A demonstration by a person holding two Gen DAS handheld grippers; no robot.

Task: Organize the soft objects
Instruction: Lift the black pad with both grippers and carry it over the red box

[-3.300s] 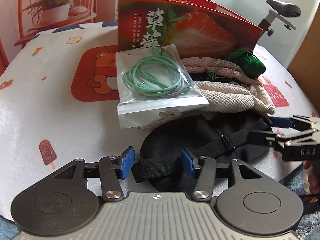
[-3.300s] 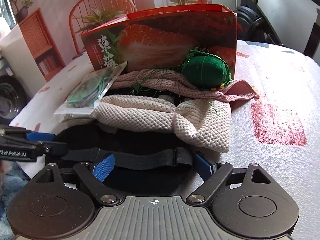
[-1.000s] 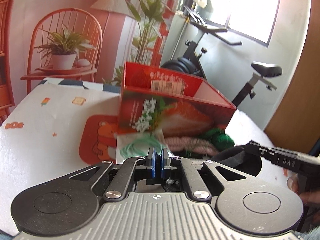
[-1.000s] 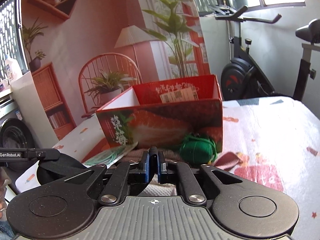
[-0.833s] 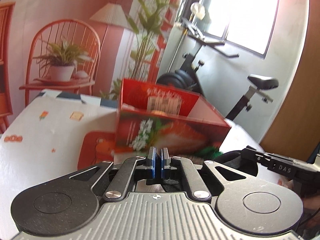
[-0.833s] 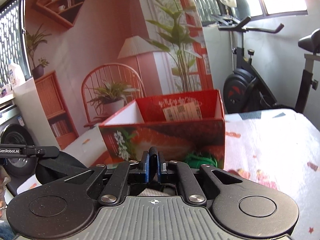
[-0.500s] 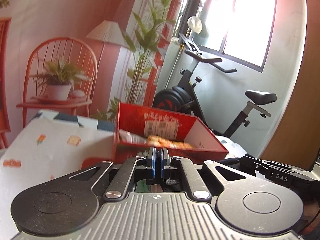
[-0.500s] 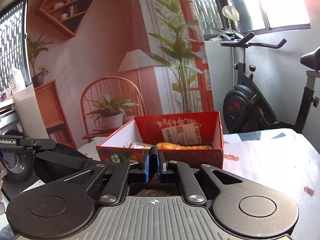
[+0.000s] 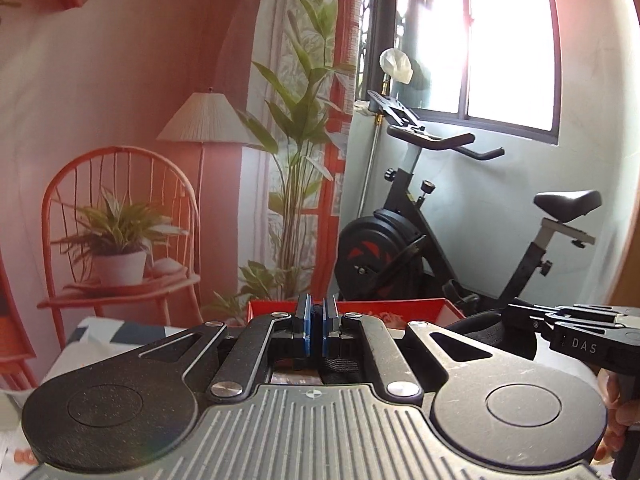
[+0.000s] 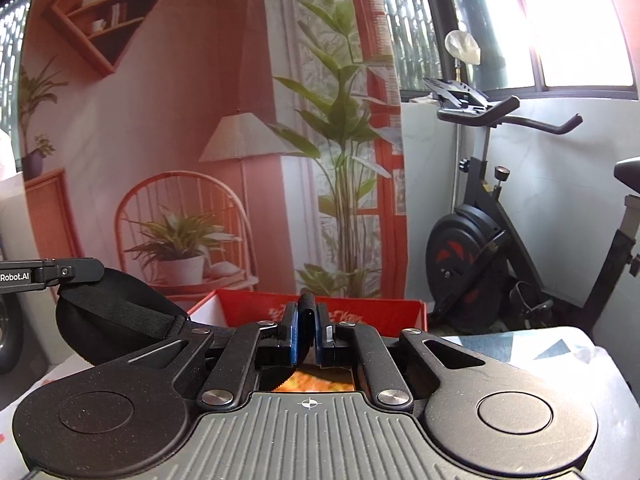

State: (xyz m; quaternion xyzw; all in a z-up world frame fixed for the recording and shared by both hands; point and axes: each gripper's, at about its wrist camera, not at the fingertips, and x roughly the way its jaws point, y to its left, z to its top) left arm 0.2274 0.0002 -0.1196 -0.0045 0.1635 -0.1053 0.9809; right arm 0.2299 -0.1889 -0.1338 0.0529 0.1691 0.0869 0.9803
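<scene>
A black padded mask with an elastic strap hangs in the air between my two grippers. My left gripper is shut on a fold of the black strap. My right gripper is shut on the strap's other part, which sticks up between its blue pads. The red strawberry box stands open just beyond and below both grippers; orange contents show under the right jaws. In the left wrist view the box rim and the mask show beside the right gripper. The other soft things are hidden.
A patterned tablecloth covers the table under the box. Behind stand an exercise bike and a printed backdrop with a chair and plants. A hand holds the right gripper's handle.
Both grippers have risen and moved toward the red box with the mask stretched between them. The box has sunk low in both views and the pile of soft things has dropped out of sight.
</scene>
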